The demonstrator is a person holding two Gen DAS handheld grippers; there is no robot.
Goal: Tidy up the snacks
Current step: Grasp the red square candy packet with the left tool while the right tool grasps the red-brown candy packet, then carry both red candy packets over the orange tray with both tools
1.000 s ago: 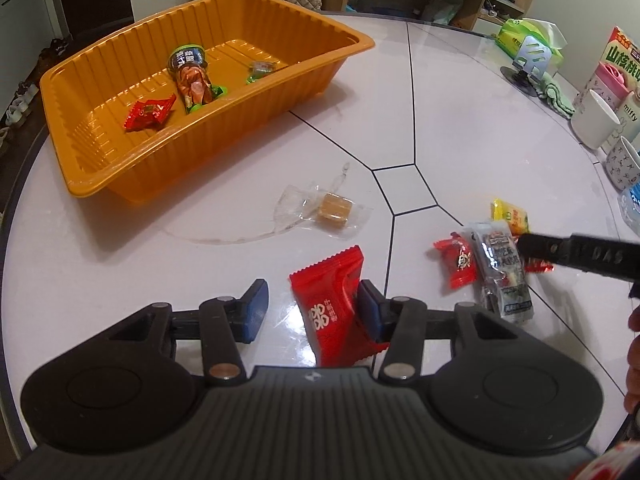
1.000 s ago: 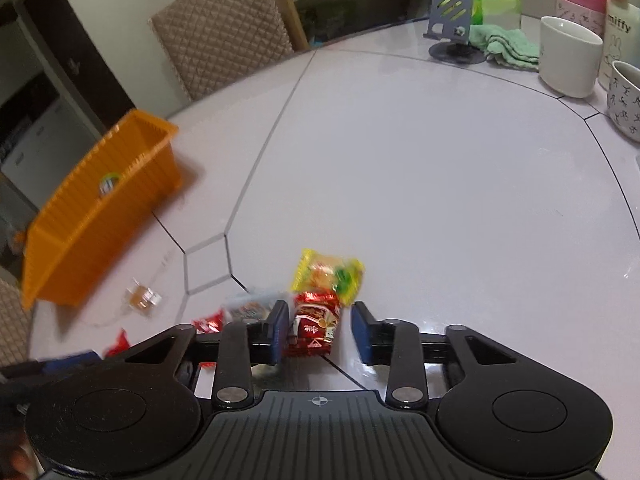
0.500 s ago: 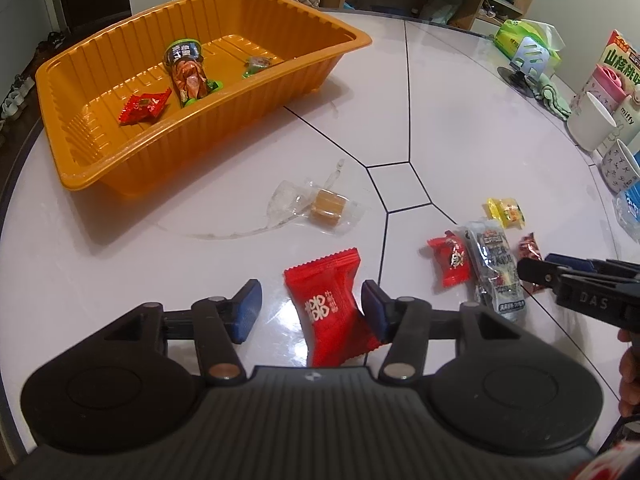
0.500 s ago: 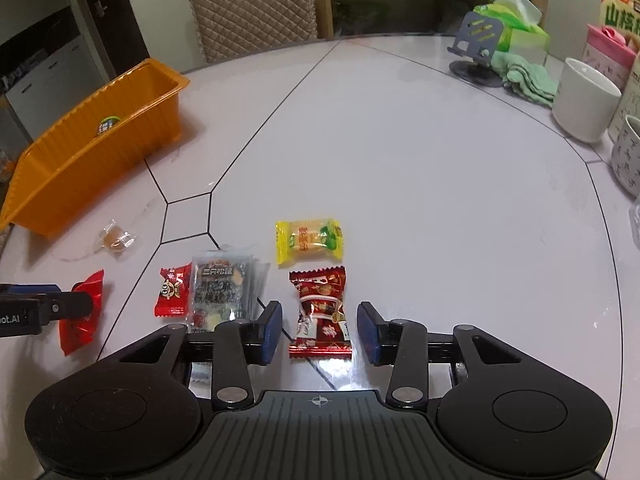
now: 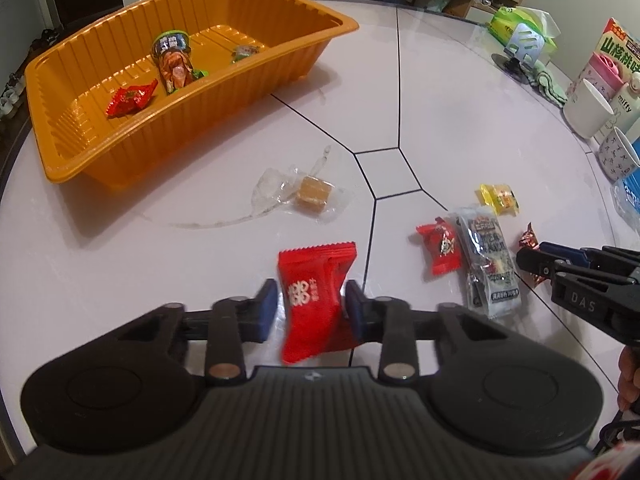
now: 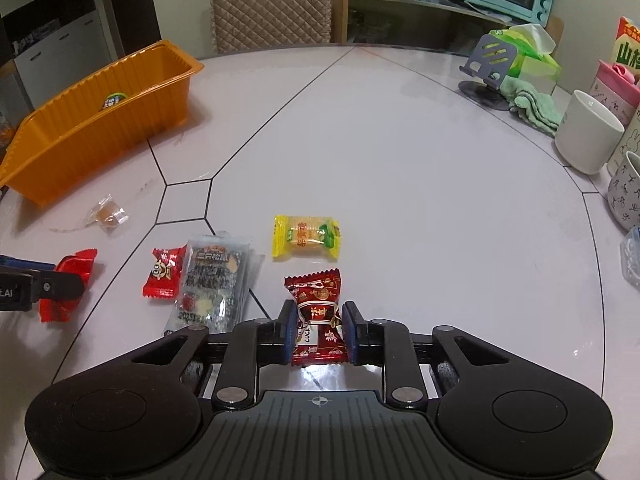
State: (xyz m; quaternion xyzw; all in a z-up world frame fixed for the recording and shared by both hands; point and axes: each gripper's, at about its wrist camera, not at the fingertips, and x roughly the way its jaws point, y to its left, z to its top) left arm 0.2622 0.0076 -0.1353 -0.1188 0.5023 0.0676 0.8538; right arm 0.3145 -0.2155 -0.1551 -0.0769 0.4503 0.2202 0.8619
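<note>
My left gripper is shut on a red snack packet low over the white table; the packet is creased between the pads. My right gripper is shut on a dark red candy packet. An orange tray stands at the far left and holds a red candy, a tall snack pack and a small green piece. On the table lie a clear-wrapped brown candy, a small red candy, a grey packet and a yellow candy.
White mugs, a pink box, a phone stand and a green cloth crowd the right edge. A chair stands behind the table. The tray also shows at the left in the right wrist view.
Both grippers have closed on their packets: the left on the red snack packet, the right on the dark red candy. The left view has dropped slightly closer to the table.
</note>
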